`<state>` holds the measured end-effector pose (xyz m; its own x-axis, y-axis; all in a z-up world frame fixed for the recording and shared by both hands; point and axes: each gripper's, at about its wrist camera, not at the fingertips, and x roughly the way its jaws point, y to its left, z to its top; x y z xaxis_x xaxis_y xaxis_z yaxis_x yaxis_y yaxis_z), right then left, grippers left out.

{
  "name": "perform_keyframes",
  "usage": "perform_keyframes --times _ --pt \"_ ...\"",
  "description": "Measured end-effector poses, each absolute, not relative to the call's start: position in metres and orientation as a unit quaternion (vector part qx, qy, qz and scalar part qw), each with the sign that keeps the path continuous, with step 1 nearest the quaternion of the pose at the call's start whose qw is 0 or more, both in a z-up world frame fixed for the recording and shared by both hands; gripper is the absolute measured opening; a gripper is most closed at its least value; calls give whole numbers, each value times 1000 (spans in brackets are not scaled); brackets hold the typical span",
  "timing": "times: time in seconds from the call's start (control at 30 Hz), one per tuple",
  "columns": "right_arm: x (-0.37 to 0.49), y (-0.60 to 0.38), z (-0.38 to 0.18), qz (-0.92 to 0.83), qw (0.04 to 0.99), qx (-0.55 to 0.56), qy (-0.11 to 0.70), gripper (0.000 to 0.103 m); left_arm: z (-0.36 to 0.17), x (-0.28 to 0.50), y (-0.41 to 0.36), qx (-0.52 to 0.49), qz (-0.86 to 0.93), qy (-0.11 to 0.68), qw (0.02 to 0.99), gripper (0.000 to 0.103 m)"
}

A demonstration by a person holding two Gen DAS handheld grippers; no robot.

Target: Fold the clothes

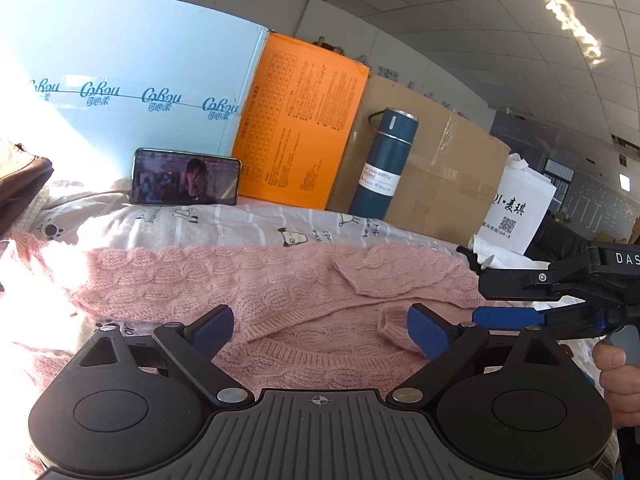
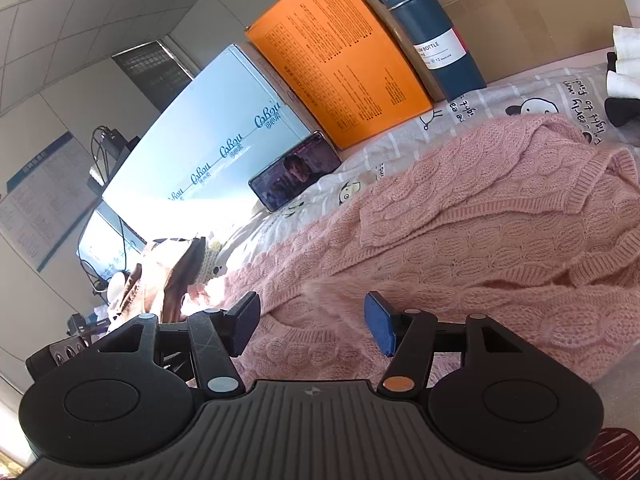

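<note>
Pink cable-knit sweater (image 1: pixel 256 280) lies spread on the cartoon-print sheet (image 1: pixel 248 224).
Left gripper (image 1: pixel 320 328) stands wide, empty, over the sweater; right gripper (image 2: pixel 312 320) parted, gripping nothing, beside its hem.

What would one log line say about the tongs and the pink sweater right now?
left tongs: open, empty | right tongs: open, empty | pink cable-knit sweater: lying rumpled on printed bedsheet | fold: not finished
</note>
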<state>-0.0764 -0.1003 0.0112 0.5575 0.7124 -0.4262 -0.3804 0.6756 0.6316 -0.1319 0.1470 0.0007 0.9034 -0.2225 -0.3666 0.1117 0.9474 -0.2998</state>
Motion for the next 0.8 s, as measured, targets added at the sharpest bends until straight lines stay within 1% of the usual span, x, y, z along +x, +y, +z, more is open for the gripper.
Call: perform_keyframes --times 0.1,0.23,0.33,0.4,0.53,0.63,0.73,0.77,0.8 --pt "-77 -104 9 310 857 253 326 60 0 -131 150 -147 -83 202 965 96" --pt "-83 -106 14 306 878 225 292 60 0 -131 151 -153 -83 200 964 98" --pt "-94 -102 20 327 891 177 260 60 0 -131 152 -156 -76 198 965 99" --pt "-102 -89 22 354 895 108 249 61 0 -131 154 -161 -72 197 964 99" --pt "-102 -61 12 379 885 8 269 62 1 -131 160 -178 -60 193 963 99" --pt "-82 -51 -3 345 889 -12 302 62 2 -132 163 -187 -55 191 962 99" --pt "-62 -51 -24 291 898 -18 331 59 2 -132 165 -193 -54 189 961 99" --pt "-58 -53 -30 283 899 -15 334 59 2 -132 166 -195 -53 189 961 100" --pt "-58 -56 -32 283 902 -7 327 57 2 -132 166 -197 -53 188 961 100"
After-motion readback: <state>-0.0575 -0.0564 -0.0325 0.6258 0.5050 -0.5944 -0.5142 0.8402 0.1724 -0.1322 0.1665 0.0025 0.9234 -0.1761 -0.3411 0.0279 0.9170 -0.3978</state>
